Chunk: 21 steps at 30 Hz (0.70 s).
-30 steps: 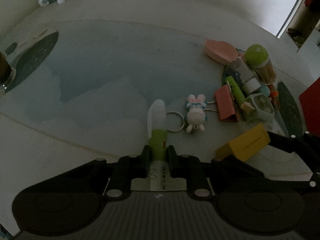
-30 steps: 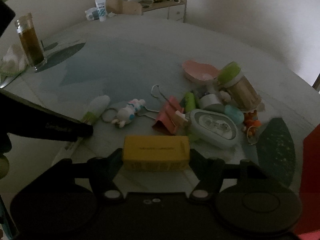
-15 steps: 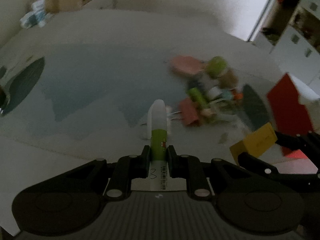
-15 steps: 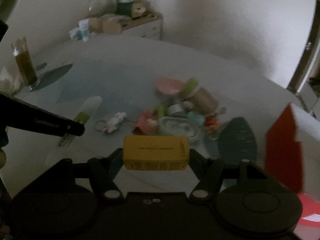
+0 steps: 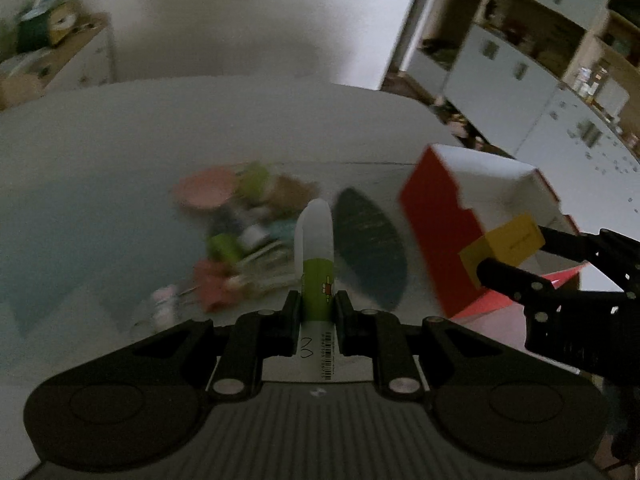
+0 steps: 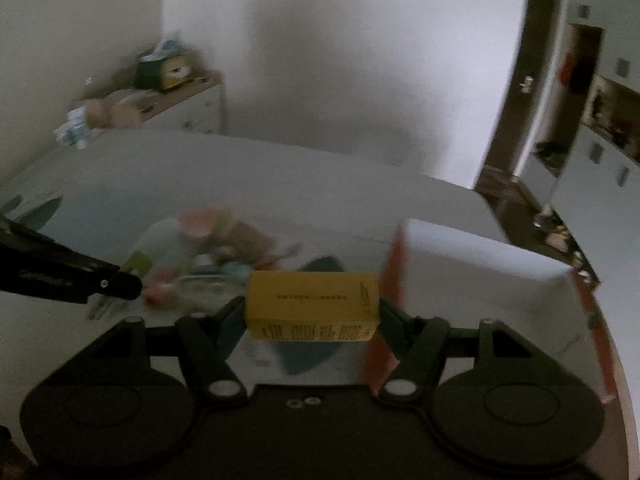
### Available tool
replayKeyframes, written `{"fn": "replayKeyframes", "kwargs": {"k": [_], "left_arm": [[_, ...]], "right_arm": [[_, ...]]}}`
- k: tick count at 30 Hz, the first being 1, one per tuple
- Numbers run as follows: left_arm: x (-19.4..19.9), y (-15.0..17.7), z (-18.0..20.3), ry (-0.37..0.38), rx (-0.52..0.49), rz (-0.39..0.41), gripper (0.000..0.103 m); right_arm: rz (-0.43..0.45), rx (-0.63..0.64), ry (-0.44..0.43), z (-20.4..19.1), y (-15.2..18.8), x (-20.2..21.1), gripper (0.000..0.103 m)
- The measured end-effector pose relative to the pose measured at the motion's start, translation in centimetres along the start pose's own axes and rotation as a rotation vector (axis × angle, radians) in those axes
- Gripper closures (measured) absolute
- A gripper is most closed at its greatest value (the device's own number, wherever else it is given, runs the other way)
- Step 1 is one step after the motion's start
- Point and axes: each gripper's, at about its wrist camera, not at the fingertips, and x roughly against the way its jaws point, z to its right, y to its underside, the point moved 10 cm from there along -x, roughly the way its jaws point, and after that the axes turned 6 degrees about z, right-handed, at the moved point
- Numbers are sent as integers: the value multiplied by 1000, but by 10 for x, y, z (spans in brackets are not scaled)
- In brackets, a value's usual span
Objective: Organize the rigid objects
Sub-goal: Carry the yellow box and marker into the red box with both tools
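- Left gripper [image 5: 316, 308]: jaws are pressing together on a green-and-white tube [image 5: 316, 256], which is sticking forward out of the grip with its white rounded cap at the far end and a barcode label at the near end.
- Right gripper [image 6: 313, 312]: jaws are clamping a yellow box [image 6: 313, 306] by its two short ends; the box is lying crosswise between the fingers, dark print showing on its front face. In the left wrist view the same box [image 5: 504, 240] is showing at the right, held above the table.
- Table [image 5: 120, 140]: pale top with a blue-grey patch and dark leaf-shaped marks [image 5: 368, 248]; both grippers are hanging above it.
- Red-and-white box [image 5: 472, 216]: open-topped, with red outer walls and white inside, standing on the table at the right, just beside the held yellow box in the left wrist view.
- Pile of small items [image 5: 240, 232]: blurred, lying on the table behind the tube; a pink dish [image 5: 206, 194], a green-capped container [image 5: 256, 178] and a pink clip [image 5: 212, 284] are making themselves out, the rest being too smeared to name.
- Drawer unit [image 6: 184, 108]: standing against the wall beyond the table, clutter piled on top.
- Cabinets with shelves [image 5: 540, 40]: lining the room at the far right.
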Motion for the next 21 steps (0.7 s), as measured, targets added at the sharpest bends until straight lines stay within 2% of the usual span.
{"fn": "replayKeyframes", "kwargs": {"k": [6,12,21], "left_arm": [[-27,-19,69,56,-58,-13,86],[-59,-44,135,76,-110,-13,86],[-111,-75,201,81,-151,-41,86]], "right_arm": [[1,-53,65,72,11,2,34],[-24,-70,80,135,27,-4,34],[-82,-36,39,184,45,-31,34]]}}
